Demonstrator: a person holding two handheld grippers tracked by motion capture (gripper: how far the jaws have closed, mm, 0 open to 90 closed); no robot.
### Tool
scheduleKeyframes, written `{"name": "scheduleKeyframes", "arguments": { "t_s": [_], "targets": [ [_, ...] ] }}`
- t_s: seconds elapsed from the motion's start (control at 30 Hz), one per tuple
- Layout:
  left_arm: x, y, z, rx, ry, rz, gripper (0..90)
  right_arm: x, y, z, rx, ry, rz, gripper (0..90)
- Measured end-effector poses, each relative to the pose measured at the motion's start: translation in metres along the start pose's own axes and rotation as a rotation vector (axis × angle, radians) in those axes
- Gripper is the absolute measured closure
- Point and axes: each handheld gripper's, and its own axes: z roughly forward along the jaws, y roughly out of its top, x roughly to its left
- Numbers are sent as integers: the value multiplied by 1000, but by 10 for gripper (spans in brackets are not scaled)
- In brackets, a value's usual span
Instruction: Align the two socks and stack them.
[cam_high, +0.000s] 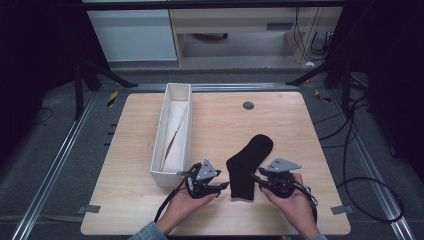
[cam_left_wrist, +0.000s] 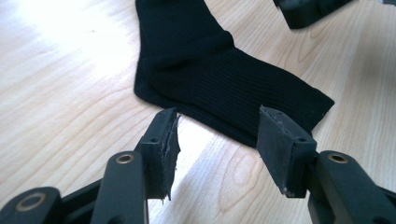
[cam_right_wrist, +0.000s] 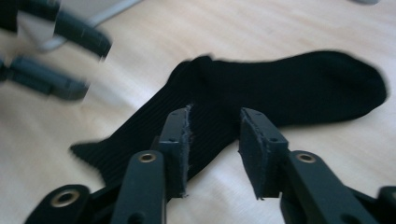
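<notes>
Now my left fingers (cam_left_wrist: 217, 140) and right fingers (cam_right_wrist: 215, 140) flank the black sock (cam_high: 247, 167) on the desk (cam_high: 280, 125), both released, gripping nothing.

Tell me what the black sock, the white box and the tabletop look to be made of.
Black sock: knitted fabric, matte, likely cotton or a blend; fine ribbing runs along the leg.
White box: thin, stiff matte walls, perhaps cardboard or plastic; the look leaves it open.
Tabletop: light wood or a wood-grain laminate, smooth with a soft sheen; grain lines show.
</notes>
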Motion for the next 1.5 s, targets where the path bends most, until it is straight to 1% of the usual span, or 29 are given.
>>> {"name": "scheduleKeyframes", "arguments": {
  "t_s": [0.03,0.07,0.1,0.17,0.23,0.27,0.33,0.4,0.47,0.57,0.63,0.73,0.77,0.9,1.07,1.1,1.17,1.23,1.27,1.4,1.5],
  "targets": [
    [1,-1,-1,0,3,-1,485,4,-2,0,9,2,-19,656],
    [2,-1,-3,-3,9,-12,487,6,-4,-1,7,6,-24,671],
    [2,-2,-3,-5,10,-14,498,10,-5,-1,7,15,-25,688],
    [2,-2,-3,-3,12,-14,504,15,-5,-2,8,28,-43,708],
    [0,-2,-3,-6,1,-27,509,21,-8,0,12,47,-51,725],
    [0,-1,-2,-8,-1,-23,509,21,-8,0,12,47,-51,725],
    [-1,-1,-2,-3,2,-14,509,24,-10,3,29,58,-64,720],
    [-2,-3,-1,2,-1,-16,511,29,-13,7,42,72,-86,683],
    [-3,-4,0,5,-2,-15,512,32,-14,10,40,90,-90,612],
    [-5,-4,-1,2,-2,-8,513,40,-14,11,44,99,-109,520],
    [-5,-4,-1,1,-3,-7,513,44,-13,13,42,110,-129,469],
    [-7,-5,0,6,-5,-3,513,46,-13,19,58,109,-159,418],
    [-8,-5,1,7,-6,-3,513,46,-14,23,72,110,-160,407],
    [-8,-6,1,9,-6,-2,513,45,-16,31,98,112,-167,386],
    [-7,-6,1,8,-3,-6,517,43,-19,39,113,107,-168,386],
    [-7,-7,1,9,-4,-7,519,42,-19,39,115,105,-167,405],
    [-7,-7,1,9,-4,-8,519,42,-19,39,115,105,-168,416],
    [-7,-7,1,10,-6,-5,520,40,-20,39,109,108,-164,454],
    [-7,-7,1,12,-6,-4,521,39,-20,39,107,111,-160,482],
    [-8,-7,1,11,-8,-4,525,34,-21,37,100,99,-155,620],
    [-8,-7,1,10,-8,-3,528,32,-21,37,101,86,-160,694]
  ]
}}
